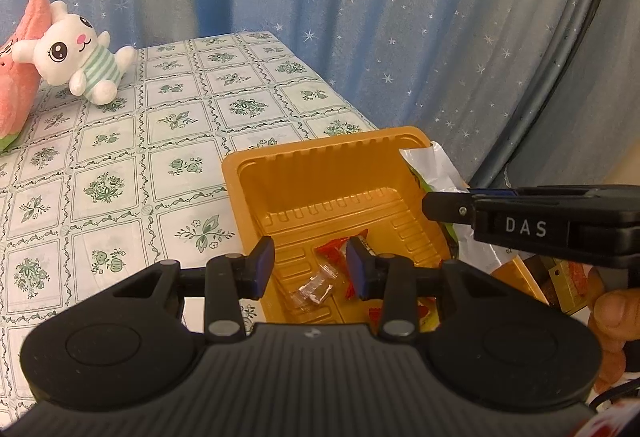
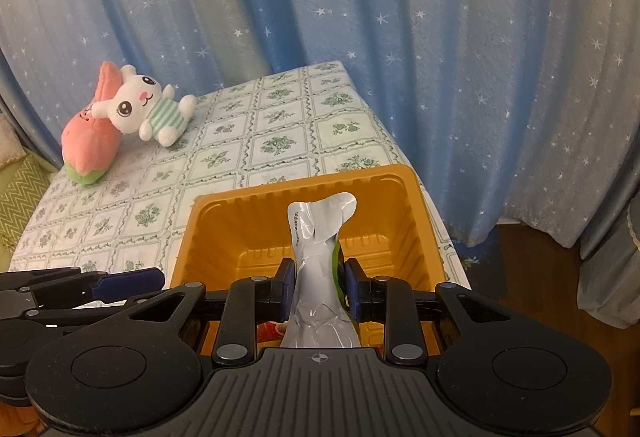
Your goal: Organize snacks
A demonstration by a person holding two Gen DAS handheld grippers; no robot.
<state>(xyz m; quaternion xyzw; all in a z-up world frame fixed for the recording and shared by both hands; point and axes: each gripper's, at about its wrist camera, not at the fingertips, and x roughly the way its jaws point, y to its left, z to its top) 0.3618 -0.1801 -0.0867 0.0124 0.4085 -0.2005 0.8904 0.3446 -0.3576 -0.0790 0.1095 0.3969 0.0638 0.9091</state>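
Note:
An orange plastic tray [image 1: 240,173] [image 2: 192,229] lies at the table's right edge. On its floor rest a red wrapped candy [image 1: 338,251] and a clear wrapped candy [image 1: 314,289]. My left gripper [image 1: 311,267] hovers just above them, its blue pads apart with nothing between them. In the right wrist view it shows from the side as the left gripper [image 2: 120,283], beside the tray. My right gripper [image 2: 316,277] is shut on a silver snack packet [image 2: 316,229] with a green side, held upright over the tray. From the left wrist camera, the right gripper [image 1: 440,205] and the packet [image 1: 432,165] are over the tray's right rim.
A white plush rabbit [image 1: 76,53] [image 2: 144,109] leans on a pink plush [image 1: 20,77] [image 2: 88,145] at the far left of the green-patterned tablecloth [image 1: 160,125]. A blue starred curtain [image 2: 440,57] hangs behind. A person's thumb [image 1: 612,317] holds the right gripper. More red wrappers [image 1: 400,313] lie under the left gripper.

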